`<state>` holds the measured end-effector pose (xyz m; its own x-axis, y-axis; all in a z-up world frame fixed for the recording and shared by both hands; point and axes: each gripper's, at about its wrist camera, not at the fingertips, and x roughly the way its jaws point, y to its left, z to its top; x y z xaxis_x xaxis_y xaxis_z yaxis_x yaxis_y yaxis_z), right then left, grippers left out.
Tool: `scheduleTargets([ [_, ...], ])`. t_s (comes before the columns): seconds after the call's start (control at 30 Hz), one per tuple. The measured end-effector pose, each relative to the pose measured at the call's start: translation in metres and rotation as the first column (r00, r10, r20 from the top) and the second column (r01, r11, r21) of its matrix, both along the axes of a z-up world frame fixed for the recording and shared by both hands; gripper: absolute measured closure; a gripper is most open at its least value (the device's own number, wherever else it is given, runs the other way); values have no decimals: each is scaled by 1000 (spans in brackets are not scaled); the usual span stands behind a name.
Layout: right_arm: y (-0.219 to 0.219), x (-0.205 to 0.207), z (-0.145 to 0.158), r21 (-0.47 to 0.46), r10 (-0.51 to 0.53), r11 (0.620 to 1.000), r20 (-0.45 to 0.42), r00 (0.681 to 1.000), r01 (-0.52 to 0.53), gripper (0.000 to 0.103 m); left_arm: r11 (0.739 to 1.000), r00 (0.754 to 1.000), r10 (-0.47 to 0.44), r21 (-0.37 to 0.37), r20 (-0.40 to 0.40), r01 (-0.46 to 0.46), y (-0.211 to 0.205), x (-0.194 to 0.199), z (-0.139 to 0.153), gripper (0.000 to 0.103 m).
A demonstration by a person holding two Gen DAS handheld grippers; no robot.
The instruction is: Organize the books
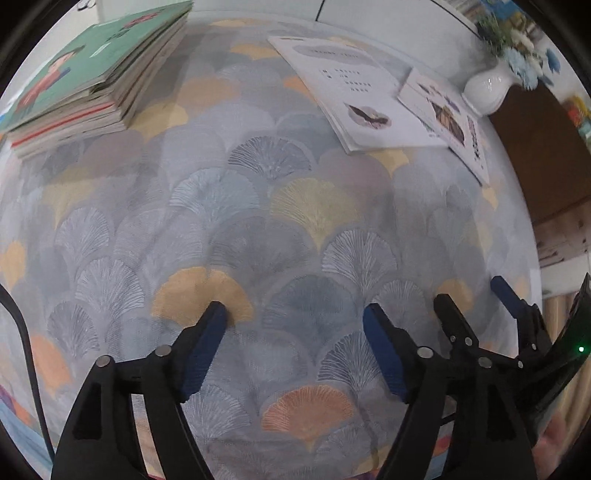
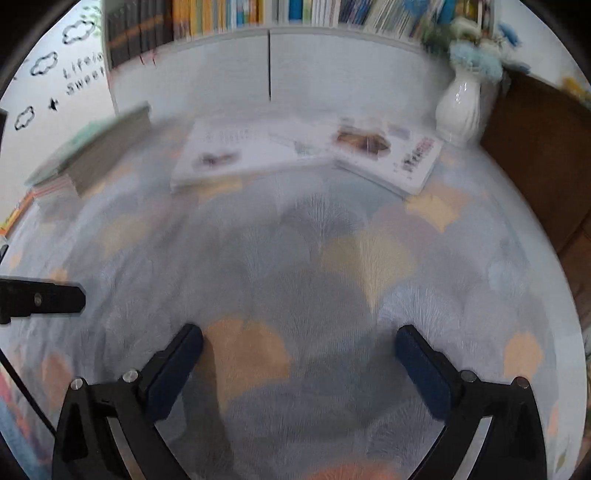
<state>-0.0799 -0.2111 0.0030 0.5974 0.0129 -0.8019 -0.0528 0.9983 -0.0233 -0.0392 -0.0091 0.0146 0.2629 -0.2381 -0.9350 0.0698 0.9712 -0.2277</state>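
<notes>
On the wall (image 2: 55, 85), lettering reads "Life is Sweet".

- I see the tabletop (image 1: 229, 229) under a fan-patterned cloth.
- A stack of books (image 1: 99, 81) sits at its far left corner.
- Two white books (image 1: 354, 96) (image 1: 448, 122) lie overlapping near the far edge.
- A white vase (image 1: 484, 90) stands at the far right corner.

Soft, even daylight, no hard shadows. Both fisheye views bend strongly at the rims, with black corners. The left view is mostly sharp; the right view is smeared by motion blur, the books (image 2: 255, 151) and shelf (image 2: 280, 14) worst. A small glint sits on the vase (image 2: 460, 107).
</notes>
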Motion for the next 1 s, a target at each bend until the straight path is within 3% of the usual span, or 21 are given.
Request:
scheduleTargets([
  [0.6, 1, 6, 7, 0, -3, 1000, -6, 1000, 3, 0, 999, 992, -40, -11, -118, 39, -1, 11, -2, 25],
  [1.0, 0, 6, 7, 0, -5, 1000, -5, 1000, 5, 0, 997, 983, -47, -72, -178, 35, 5, 19, -4, 24],
])
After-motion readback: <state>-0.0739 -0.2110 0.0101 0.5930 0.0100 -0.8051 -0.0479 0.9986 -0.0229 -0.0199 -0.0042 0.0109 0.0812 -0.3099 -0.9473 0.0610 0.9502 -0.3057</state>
